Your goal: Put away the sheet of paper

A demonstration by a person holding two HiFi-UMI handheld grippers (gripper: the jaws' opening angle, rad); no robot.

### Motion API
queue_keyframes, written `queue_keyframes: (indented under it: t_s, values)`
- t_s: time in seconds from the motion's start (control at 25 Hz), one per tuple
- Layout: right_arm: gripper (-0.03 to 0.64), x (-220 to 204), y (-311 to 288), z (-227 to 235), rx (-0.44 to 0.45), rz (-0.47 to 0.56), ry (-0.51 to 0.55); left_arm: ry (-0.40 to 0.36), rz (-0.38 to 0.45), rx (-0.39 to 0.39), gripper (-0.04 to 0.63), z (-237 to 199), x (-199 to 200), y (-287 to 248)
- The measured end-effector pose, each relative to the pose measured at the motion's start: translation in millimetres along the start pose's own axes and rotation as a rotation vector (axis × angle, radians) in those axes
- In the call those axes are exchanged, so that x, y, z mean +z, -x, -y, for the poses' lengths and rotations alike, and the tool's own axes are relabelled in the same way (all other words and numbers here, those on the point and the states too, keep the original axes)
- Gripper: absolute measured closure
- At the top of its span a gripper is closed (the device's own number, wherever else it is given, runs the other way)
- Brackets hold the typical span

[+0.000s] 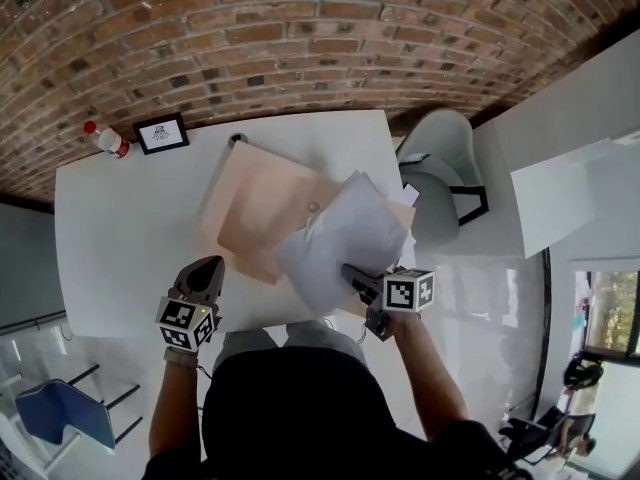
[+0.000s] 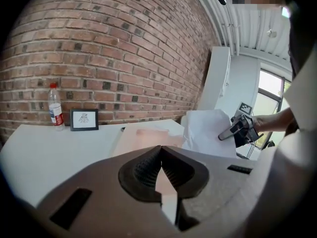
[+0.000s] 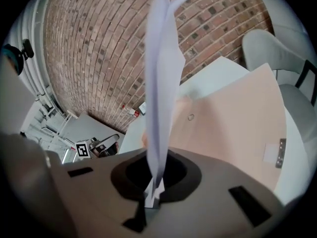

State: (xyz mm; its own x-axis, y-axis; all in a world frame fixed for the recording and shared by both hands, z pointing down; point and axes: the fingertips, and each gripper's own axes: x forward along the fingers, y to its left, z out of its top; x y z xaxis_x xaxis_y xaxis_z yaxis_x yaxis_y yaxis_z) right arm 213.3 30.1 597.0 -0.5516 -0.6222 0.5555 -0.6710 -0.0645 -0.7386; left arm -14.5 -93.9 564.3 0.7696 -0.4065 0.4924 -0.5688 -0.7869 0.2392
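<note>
**Carrying the sheet to the folder, not yet stowed**

My right tongs (image 1: 350, 272) are clamped tight on the lower edge of the sheet of paper (image 1: 345, 233). In the right gripper view the sheet stands up straight out of the closed jaws, edge-on and a bit bowed. In the head view it sits centre-right of frame, tilted, lifted off the tabletop (image 1: 120, 228) and overlapping the right side of the peach folder (image 1: 262, 213). I can't tell if its far corner touches the folder.

My left tongs (image 1: 207, 265) are lower left of centre, over bare tabletop just beside the folder's near-left edge. Their tips are together with nothing between them, apart from both folder and sheet.

The folder lies flat mid-table, snap button (image 1: 313, 206) showing. It looks layered, maybe partly open, but it is blurred, so I'm not sure.

Step, as I judge it: transport and line-up. The sheet is gripped and over the folder but not inside, so roughly the middle of the task.

Next move probably calls for:
- left tongs to open and lift or pin the folder cover, since the mouth needs holding
- right tongs to lower and flatten the sheet, then slide it in edge first
- release only once the sheet is seated

A bottle (image 1: 105, 140) and small picture frame (image 1: 161, 133) sit upper left, well apart and out of the way.
</note>
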Motion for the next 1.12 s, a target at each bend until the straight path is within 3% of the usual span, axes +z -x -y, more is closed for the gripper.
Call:
queue_keyframes:
  t_s: [0.44, 0.6, 1.12]
  values:
    - [0.607, -29.1, -21.9, 44.6, 0.073, -0.246, 0.005, 0.033, -0.125, 0.144, 0.592, -3.9, -70.7, -32.3]
    - [0.607, -36.2, -32.1, 57.5, 0.080, -0.306, 0.007, 0.049, -0.150, 0.164, 0.592, -6.9, -86.7, -41.0]
    - [0.607, -28.7, -64.5, 88.4, 0.033, -0.374, -0.037, 0.080, -0.190, 0.211, 0.592, -13.2, -107.9, -58.4]
